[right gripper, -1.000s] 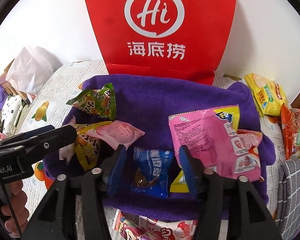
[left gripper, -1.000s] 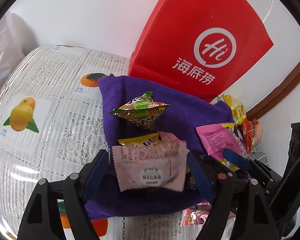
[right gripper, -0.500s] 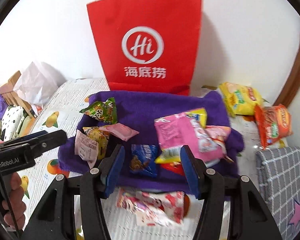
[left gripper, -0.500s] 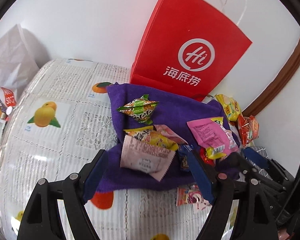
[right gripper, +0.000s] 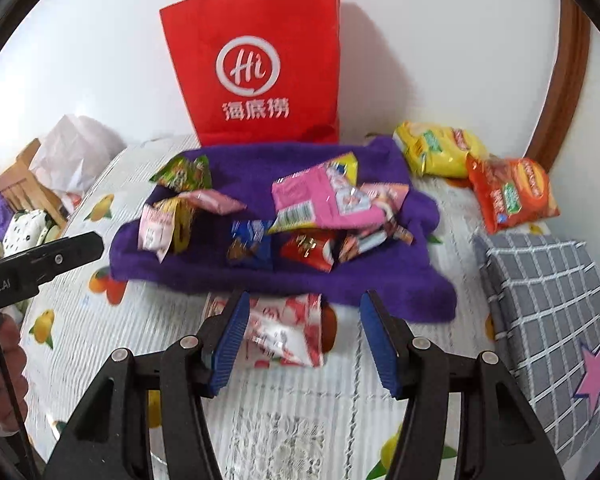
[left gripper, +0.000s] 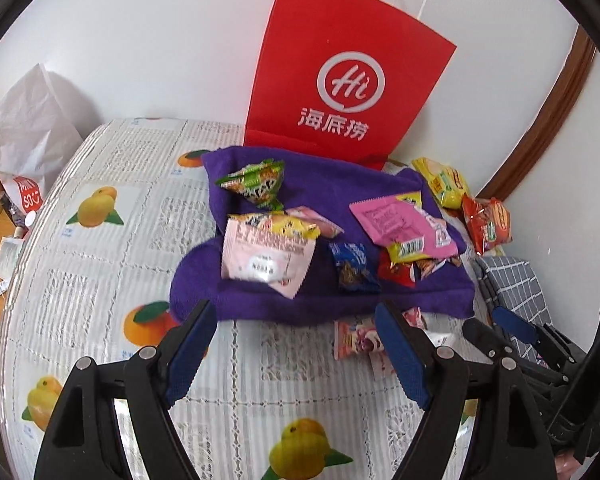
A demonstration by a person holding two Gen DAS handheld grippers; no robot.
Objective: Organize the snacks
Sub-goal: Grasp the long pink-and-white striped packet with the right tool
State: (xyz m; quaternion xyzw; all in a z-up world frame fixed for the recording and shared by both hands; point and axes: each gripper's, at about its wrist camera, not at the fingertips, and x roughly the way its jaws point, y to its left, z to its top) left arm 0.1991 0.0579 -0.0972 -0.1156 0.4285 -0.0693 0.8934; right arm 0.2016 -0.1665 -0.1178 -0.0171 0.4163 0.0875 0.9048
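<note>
Purple fuzzy towel [right gripper: 284,280] is lying under crinkly snack packets as both empty grippers, left [left gripper: 296,352] and right [right gripper: 302,338], jaws apart, are pulling back.

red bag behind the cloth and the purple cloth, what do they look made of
Red bag: likely matte paper, judging by its stiff creased panels and thin white twisted handles. Purple cloth: looks like soft terry or fleece, with a fuzzy, non-shiny surface and rounded folded edges.

Assorted snack packets [right gripper: 320,204] lie scattered on purple towel [right gripper: 384,280].
</note>
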